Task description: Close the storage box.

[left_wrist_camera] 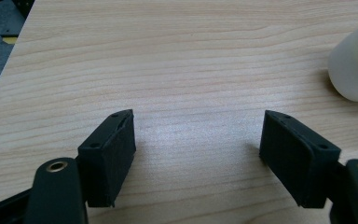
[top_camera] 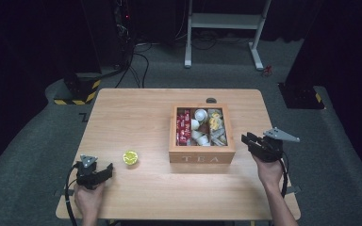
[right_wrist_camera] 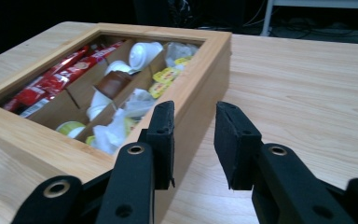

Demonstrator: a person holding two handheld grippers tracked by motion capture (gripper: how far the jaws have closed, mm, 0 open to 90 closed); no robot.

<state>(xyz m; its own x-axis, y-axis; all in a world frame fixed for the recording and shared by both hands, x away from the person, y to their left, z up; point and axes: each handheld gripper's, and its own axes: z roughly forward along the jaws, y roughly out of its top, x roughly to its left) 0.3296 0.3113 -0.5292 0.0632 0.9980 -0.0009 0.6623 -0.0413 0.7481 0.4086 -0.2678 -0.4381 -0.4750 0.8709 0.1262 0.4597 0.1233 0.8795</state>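
A wooden box marked TEA (top_camera: pixel 201 158) stands open-topped right of the table's middle, holding red sachets (top_camera: pixel 184 126), white creamer cups (top_camera: pixel 199 125) and yellow packets (top_camera: pixel 215 123). A small white cup with a yellow-green lid (top_camera: pixel 130 157) sits left of it. My left gripper (top_camera: pixel 107 170) rests near the front left corner, open over bare wood (left_wrist_camera: pixel 198 119), with the cup (left_wrist_camera: pixel 354 65) ahead to its right. My right gripper (top_camera: pixel 246 139) hovers just right of the box, open with nothing between its pads (right_wrist_camera: pixel 194 109), close to the box's corner (right_wrist_camera: pixel 205 70).
The light wooden table (top_camera: pixel 136 113) has bare wood around the box. A small dark cable port (top_camera: pixel 211 100) sits at the far edge. Beyond the table stand a white desk frame (top_camera: pixel 224 28) and a black stand with hazard-striped feet (top_camera: pixel 78 92).
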